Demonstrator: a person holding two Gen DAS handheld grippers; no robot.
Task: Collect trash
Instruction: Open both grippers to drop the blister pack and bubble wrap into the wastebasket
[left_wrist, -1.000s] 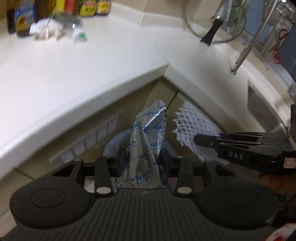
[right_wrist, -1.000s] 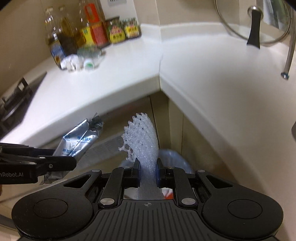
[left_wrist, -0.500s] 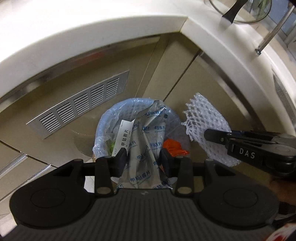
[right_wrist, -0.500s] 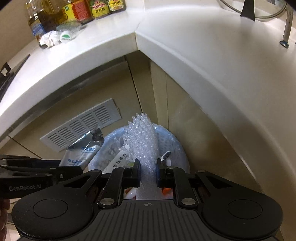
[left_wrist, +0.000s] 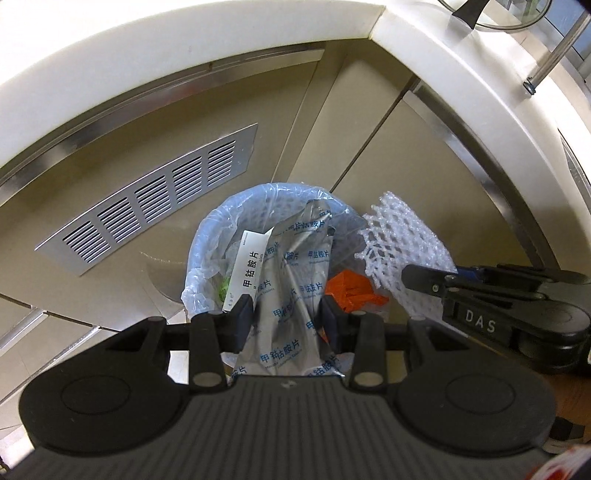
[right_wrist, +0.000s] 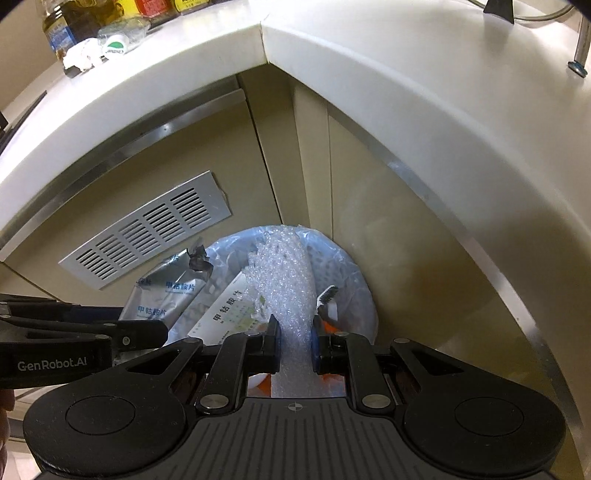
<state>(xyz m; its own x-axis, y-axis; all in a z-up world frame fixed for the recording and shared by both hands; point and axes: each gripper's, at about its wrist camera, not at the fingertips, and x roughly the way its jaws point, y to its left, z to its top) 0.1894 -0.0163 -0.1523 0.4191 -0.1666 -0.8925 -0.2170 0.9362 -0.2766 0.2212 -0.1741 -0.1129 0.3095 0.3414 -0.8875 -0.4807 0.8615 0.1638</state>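
My left gripper (left_wrist: 286, 319) is shut on a silver foil packet (left_wrist: 295, 273) with blue print and holds it over a round bin lined with a pale blue bag (left_wrist: 207, 240). My right gripper (right_wrist: 293, 341) is shut on a white foam net sleeve (right_wrist: 282, 273) above the same bin (right_wrist: 351, 266). The sleeve (left_wrist: 400, 240) and the right gripper (left_wrist: 428, 278) show at the right of the left wrist view. The packet (right_wrist: 166, 295) and the left gripper (right_wrist: 159, 332) show at the left of the right wrist view. In the bin lie a white medicine box (right_wrist: 225, 314), orange scraps (left_wrist: 347, 288) and a toothbrush (right_wrist: 327, 299).
The bin stands on the floor in the corner of beige cabinets under a white countertop (right_wrist: 406, 92). A metal vent grille (left_wrist: 155, 195) is on the left cabinet. Bottles and crumpled white trash (right_wrist: 83, 57) sit on the counter at the far left.
Both grippers have come down from counter height to just above the bin, carrying the packet and the net sleeve. Both stay shut on their loads.
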